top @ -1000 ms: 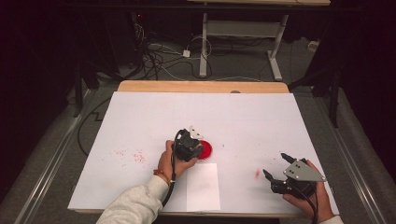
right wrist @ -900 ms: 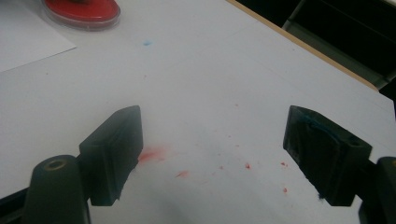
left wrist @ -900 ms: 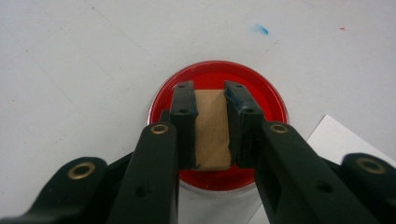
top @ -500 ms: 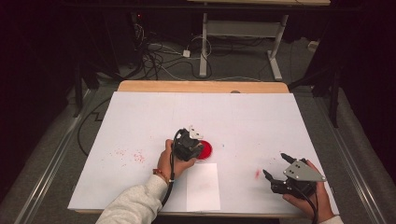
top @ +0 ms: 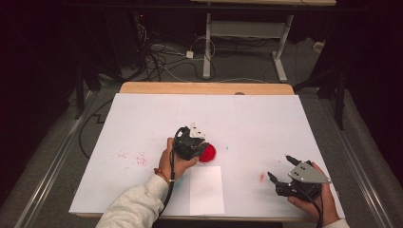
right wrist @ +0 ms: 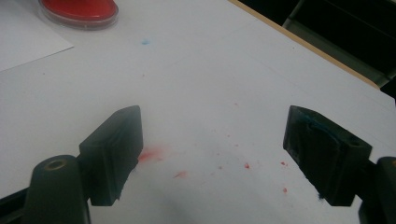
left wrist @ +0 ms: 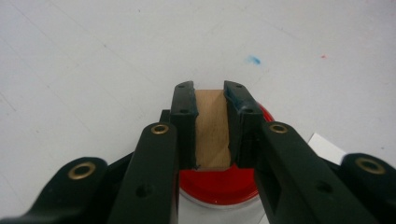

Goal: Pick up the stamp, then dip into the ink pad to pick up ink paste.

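Where the white-covered table (top: 142, 123) spreads across the high view, a small white sheet of paper (top: 206, 189) lies at its near edge, slightly left of the middle. Just beyond the sheet's far edge sits a round red ink pad (top: 208, 153) in a clear dish, also seen at the far left of the right gripper view (right wrist: 78, 10). The left tool (top: 195, 144) is held directly over that pad, and in the left gripper view its jaws are clamped on a small wooden block (left wrist: 212, 129), which stands between the pads right above the red surface (left wrist: 219, 184); whether the block touches the ink cannot be told. The right tool (top: 281, 169) rests low at the near right of the table, well apart from the pad, its jaws spread wide with nothing between them. Faint red smudges (right wrist: 152, 154) mark the table beside its left pad, and a tiny blue fleck (left wrist: 253, 59) lies beyond the ink pad.
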The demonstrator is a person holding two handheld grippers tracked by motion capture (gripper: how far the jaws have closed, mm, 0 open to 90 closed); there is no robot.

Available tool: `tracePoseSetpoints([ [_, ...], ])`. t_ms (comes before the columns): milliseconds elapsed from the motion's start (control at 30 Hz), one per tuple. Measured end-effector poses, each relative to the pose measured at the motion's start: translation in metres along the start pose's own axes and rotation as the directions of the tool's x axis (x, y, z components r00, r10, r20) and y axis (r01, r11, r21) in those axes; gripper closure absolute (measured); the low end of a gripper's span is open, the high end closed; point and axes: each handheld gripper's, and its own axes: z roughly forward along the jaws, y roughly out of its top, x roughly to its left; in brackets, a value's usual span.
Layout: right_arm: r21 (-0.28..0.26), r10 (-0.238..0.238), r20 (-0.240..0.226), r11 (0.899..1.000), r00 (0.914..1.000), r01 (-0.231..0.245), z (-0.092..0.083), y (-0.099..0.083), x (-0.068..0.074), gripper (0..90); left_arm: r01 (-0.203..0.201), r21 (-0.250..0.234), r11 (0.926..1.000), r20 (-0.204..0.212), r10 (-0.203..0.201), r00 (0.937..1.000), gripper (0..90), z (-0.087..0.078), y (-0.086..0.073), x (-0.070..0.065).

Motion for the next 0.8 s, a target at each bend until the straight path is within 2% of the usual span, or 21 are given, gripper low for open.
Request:
tracePoseSetpoints([
  [300,-0.002,0.005,0.001,1.000,1.0000,-0.005,0.000,0.000,-0.001,20.1,-0.001,-0.041,0.9992,0.015,0.001,0.9999,73.5,-0.017,0.005,0.007],
  [600,-0.005,0.008,-0.001,1.000,1.0000,-0.008,-0.002,0.000,-0.001,20.1,-0.044,-0.073,0.9964,0.019,0.045,0.9988,73.5,-0.040,0.011,0.005],
  [800,-0.016,0.010,-0.015,1.000,0.9998,-0.010,0.000,0.001,-0.001,20.1,-0.051,-0.094,0.9943,0.028,0.054,0.9982,73.5,-0.047,0.013,0.004],
])
